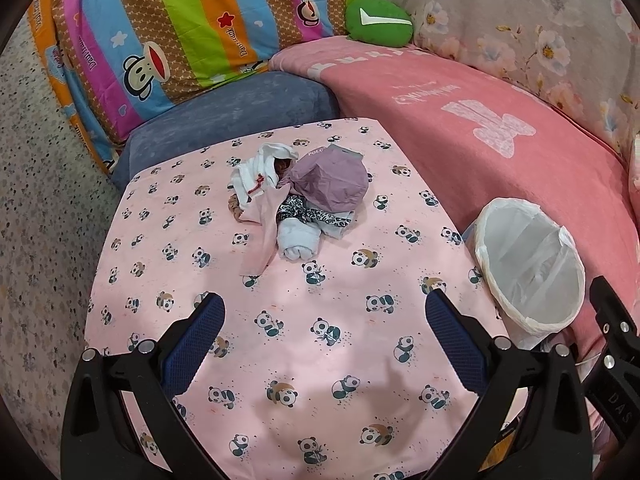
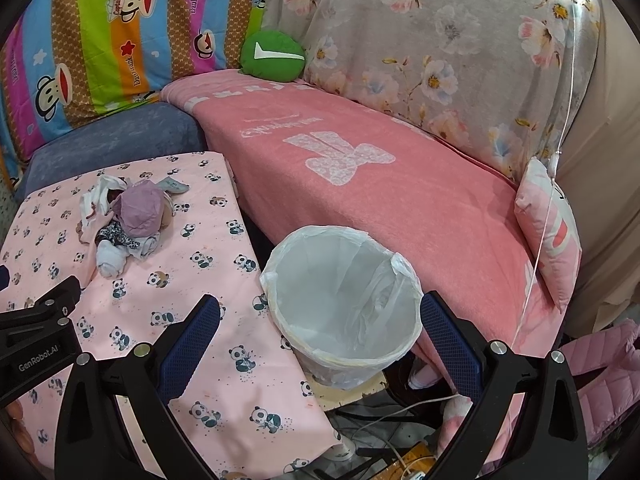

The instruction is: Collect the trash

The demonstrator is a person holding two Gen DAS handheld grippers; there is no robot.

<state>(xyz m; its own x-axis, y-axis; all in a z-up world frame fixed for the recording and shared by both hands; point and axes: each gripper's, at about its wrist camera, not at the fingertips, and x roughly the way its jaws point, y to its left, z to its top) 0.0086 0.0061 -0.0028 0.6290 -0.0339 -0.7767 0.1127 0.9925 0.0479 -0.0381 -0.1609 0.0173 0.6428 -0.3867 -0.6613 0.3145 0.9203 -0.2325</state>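
Note:
A pile of trash (image 1: 298, 196) lies on the table with the pink panda cloth (image 1: 280, 360): a crumpled purple bag (image 1: 332, 180), white wrappers (image 1: 260, 170), a rolled white tissue (image 1: 298, 240) and a black-and-white patterned scrap (image 1: 300, 212). The pile also shows in the right wrist view (image 2: 128, 220). A bin with a white liner (image 1: 528, 264) stands at the table's right edge, empty inside (image 2: 344, 304). My left gripper (image 1: 324, 308) is open, above the cloth, short of the pile. My right gripper (image 2: 320, 312) is open, just in front of the bin.
A pink-blanketed sofa (image 2: 380, 168) runs behind the bin, with a green cushion (image 2: 274, 56), a floral cover and a striped cartoon quilt (image 1: 168, 28). A blue cushion (image 1: 228, 108) sits behind the table. Cables and clutter (image 2: 384, 432) lie on the floor below the bin.

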